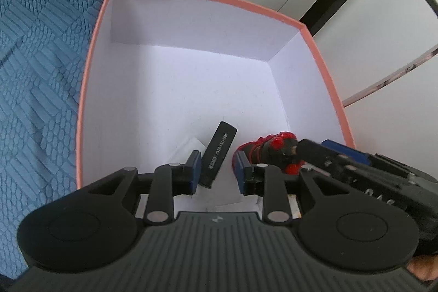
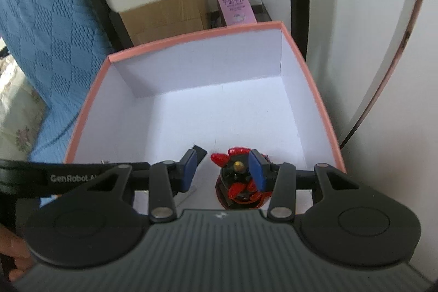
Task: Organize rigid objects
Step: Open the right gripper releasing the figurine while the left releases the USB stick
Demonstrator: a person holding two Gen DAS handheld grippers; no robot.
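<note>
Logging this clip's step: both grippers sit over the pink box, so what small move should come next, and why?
Probably lift the right gripper straight up. Its jaws stand open around the red and black figurine resting on the floor of the pink-rimmed white cardboard box, so it looks released.

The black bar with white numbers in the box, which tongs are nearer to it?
Left. The left tongs sit open around the black bar in the pink box. The right tongs are open beside the red and black toy, off to the bar's right.
</note>
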